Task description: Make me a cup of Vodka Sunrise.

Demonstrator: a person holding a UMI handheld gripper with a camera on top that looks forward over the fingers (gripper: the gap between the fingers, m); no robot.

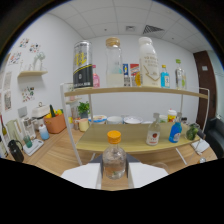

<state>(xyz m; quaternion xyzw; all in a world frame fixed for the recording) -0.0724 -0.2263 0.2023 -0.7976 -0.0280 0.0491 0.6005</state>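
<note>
Gripper (pixel 114 176) fingers pinch small clear bottle (pixel 114 159) with orange cap, held upright between them, both pads pressing its sides. Ahead: two-tier wooden shelf (pixel 135 91). Top tier: dark can (pixel 82 65), clear bottle with cork lid (pixel 114 62), white bottle (pixel 148 62). Lower tier: small red-label bottle (pixel 154 133), blue bottle (pixel 175 131), bowls behind. Potted plant (pixel 83 108) and orange pot (pixel 55 122) off to one side on table.

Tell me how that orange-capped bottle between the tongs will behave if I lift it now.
The orange-capped bottle looks like clear glass or hard plastic, so probably stiff and slippery. It seems partly filled, so likely weighty for its size. Narrow and upright, it could tip if nudged; the tongs flank it.
</note>
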